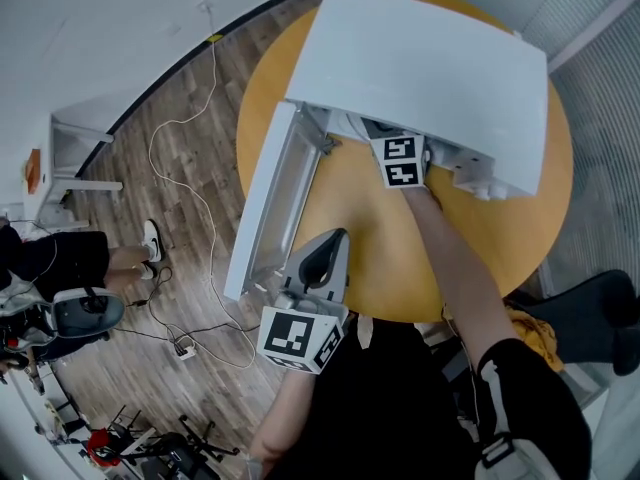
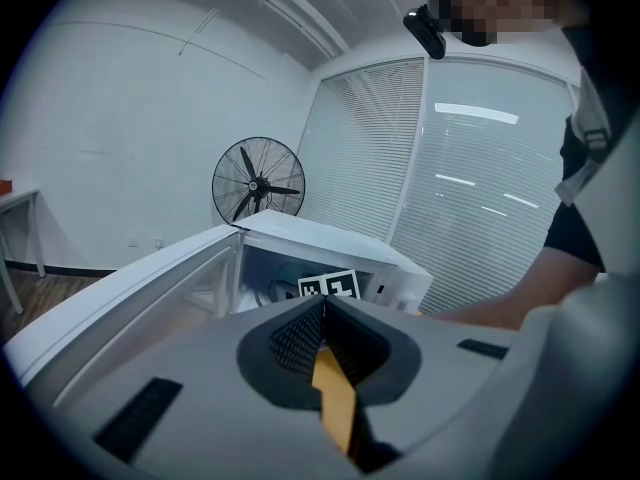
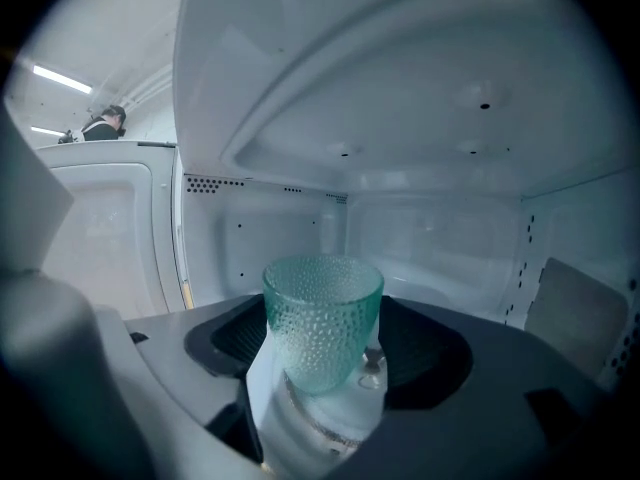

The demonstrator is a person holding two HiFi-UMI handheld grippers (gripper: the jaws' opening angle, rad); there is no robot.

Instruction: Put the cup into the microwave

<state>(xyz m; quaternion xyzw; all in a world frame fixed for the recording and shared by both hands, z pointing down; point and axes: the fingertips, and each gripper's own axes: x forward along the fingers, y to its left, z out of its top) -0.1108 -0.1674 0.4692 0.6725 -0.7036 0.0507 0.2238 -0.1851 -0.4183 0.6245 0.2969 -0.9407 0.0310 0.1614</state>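
Inside the white microwave (image 1: 420, 68), whose door (image 1: 262, 208) stands open over the round yellow surface (image 1: 400, 258), the cup (image 3: 322, 318) is held upright, clamped between the fingers (image 3: 235, 340) of the right gripper (image 3: 328, 363). The cup is translucent teal-green glass, dimpled all over and tapering toward its base. The left gripper (image 2: 322, 313) hangs outside near the door, its fingers pressed together.

office with blinds (image 2: 480, 168), standing fan (image 2: 258, 186)
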